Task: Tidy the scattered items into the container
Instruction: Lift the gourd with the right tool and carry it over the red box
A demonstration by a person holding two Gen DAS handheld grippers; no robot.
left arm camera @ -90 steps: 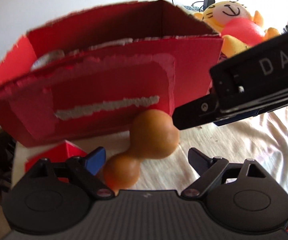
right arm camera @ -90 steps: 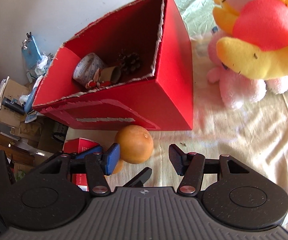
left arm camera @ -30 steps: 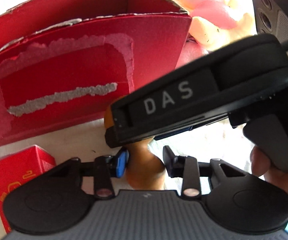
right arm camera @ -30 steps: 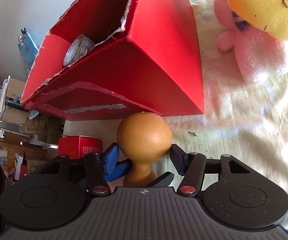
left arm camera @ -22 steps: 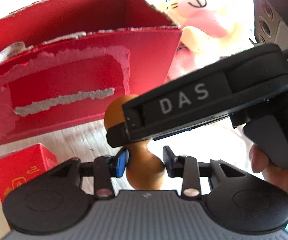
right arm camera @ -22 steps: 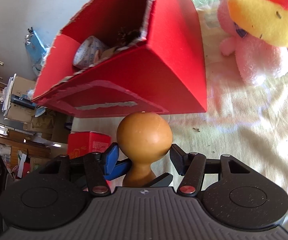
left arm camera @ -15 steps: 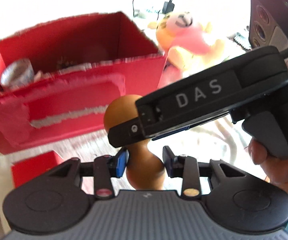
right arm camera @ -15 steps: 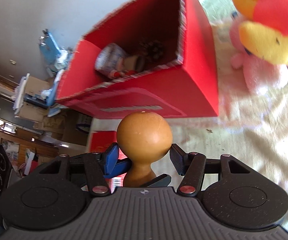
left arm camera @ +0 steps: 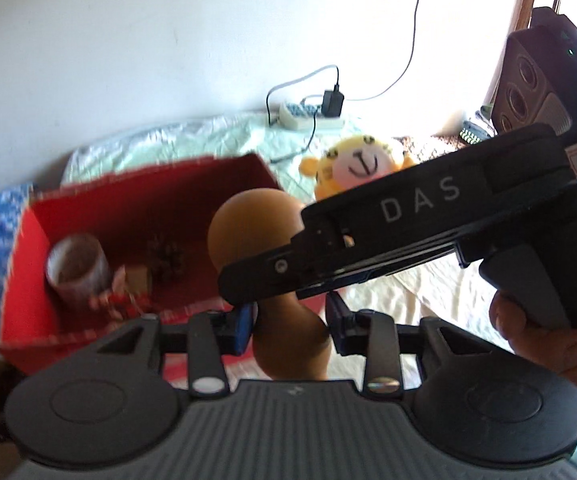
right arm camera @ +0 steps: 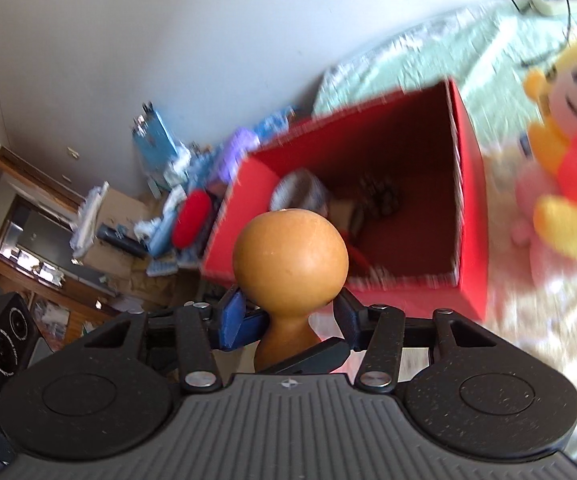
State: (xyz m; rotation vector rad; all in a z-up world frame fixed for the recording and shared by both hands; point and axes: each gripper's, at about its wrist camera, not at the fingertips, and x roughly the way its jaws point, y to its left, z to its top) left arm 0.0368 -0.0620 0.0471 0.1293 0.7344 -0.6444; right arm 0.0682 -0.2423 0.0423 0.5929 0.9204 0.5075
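**Op:** Orange-brown gourd (right arm camera: 289, 258), glossy and hard-looking, is up in the air in front of the red cardboard box (right arm camera: 470, 216). Both tools are on it: the left gripper (left arm camera: 290, 322) is clamped at the waist, and the right gripper (right arm camera: 288, 316) is closed on the neck under the big bulb.

**Log:** Step in hand?

**Op:** I read it as the carry to the box. Its open top sits beyond and below the bulb. Inside I see a tape roll (left arm camera: 76, 266), a pine cone (left arm camera: 167, 258) and something red-and-white at the near wall, blurred.

**Log:** Next move?

**Op:** My judgement: forward over the near rim, lower into the bare right half, then loosen both grips together. A smooth round shell may roll on landing.

**Log:** Surroundings?

**Op:** Cream cloth (right arm camera: 560, 320) covers the surface and a pale green sheet lies at the far side. A yellow plush toy (left arm camera: 362, 164) sits right of the box. A power strip (left arm camera: 308, 116) with a charger lies by the white wall. Boxes and clutter fill the left.
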